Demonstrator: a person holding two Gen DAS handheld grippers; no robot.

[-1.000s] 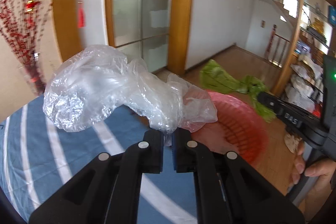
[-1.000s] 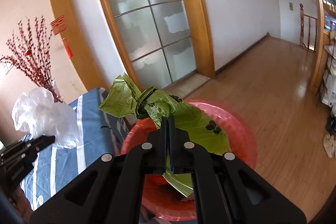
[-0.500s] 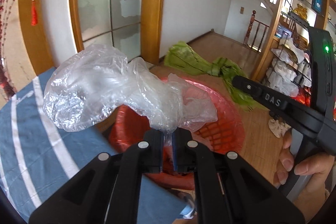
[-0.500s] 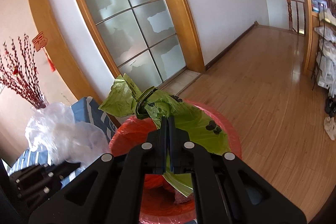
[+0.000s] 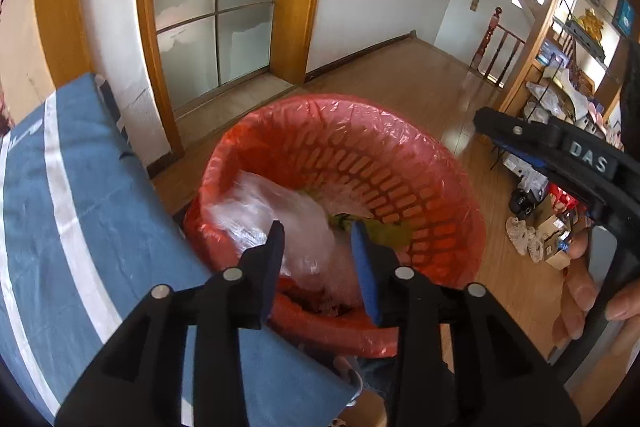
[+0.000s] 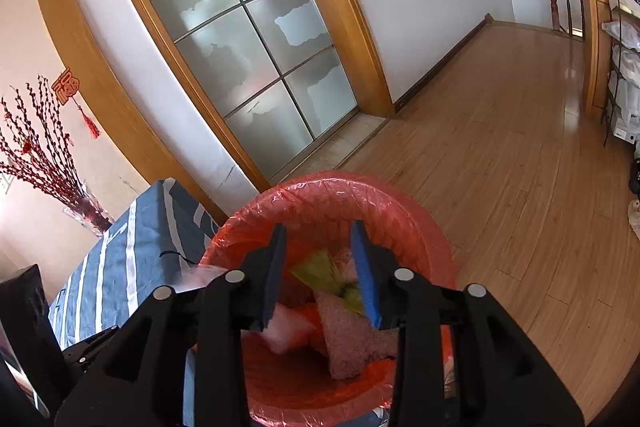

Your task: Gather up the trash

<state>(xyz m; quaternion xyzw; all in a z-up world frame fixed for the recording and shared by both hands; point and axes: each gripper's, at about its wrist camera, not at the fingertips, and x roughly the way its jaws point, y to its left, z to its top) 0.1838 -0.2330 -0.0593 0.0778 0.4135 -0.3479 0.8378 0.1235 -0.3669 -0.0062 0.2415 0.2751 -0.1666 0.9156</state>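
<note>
A red waste basket (image 5: 400,131) lined with a thin red bag stands on the floor beside the table; its rim also shows in the right wrist view (image 6: 332,183). The clear plastic bag (image 5: 280,215) lies inside it, blurred, with the green bag (image 5: 384,229) beside it. My left gripper (image 5: 318,233) hangs over the basket, its jaws opening, nothing pressed between the pads. My right gripper (image 6: 318,239) is above the basket too, jaws opening, and the green bag (image 6: 320,273) drops below them over pinkish scraps (image 6: 348,339). The right gripper's body (image 5: 560,155) and a hand (image 5: 580,291) show at right.
A table with a blue, white-striped cloth (image 5: 60,195) borders the basket on the left. A vase of red branches (image 6: 44,163) stands on the table's far end. Frosted glass doors (image 6: 240,43), wooden floor (image 6: 500,147) and cluttered shelves (image 5: 560,99) lie beyond.
Both grippers went from shut to open over the basket. The clear bag left the left gripper and the green bag left the right one; both now lie or fall inside the basket.
</note>
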